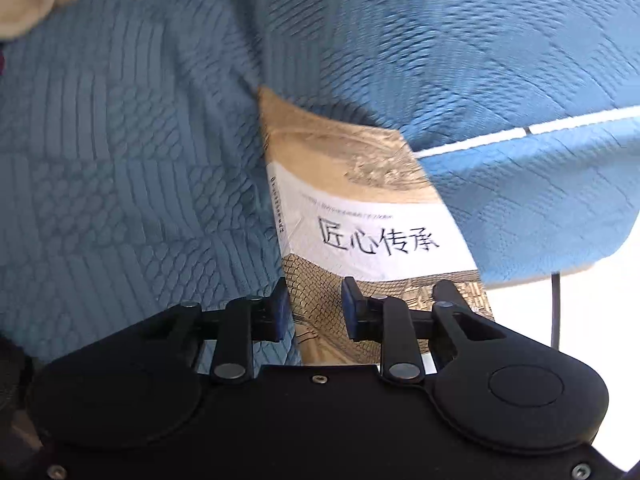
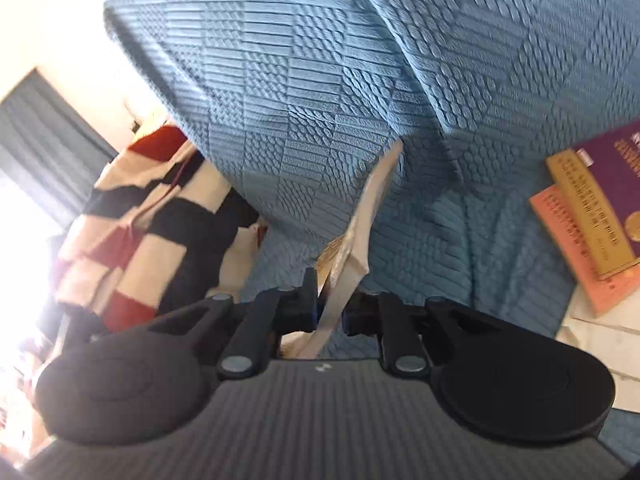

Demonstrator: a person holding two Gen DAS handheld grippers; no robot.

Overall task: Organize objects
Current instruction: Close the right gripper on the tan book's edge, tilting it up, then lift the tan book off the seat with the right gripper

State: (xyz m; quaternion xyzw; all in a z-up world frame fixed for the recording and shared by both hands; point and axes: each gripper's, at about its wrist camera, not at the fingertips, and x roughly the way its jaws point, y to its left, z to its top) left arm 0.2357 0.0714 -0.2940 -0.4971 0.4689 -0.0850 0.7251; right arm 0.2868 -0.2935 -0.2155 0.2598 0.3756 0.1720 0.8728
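Lying on the blue quilted bed cover (image 1: 120,160), the book (image 1: 360,224) ran its long axis straight away from our left gripper (image 1: 315,304), its near end between the jaws, which stood narrowly apart at its edges; whether they pressed it we could not tell. Our right gripper (image 2: 330,304) had its jaws nearly closed on a thin pale edge (image 2: 360,220), perhaps the same book. Off to that side lay a purple book (image 2: 612,188) on a pink one (image 2: 560,224), likely the stack to join.
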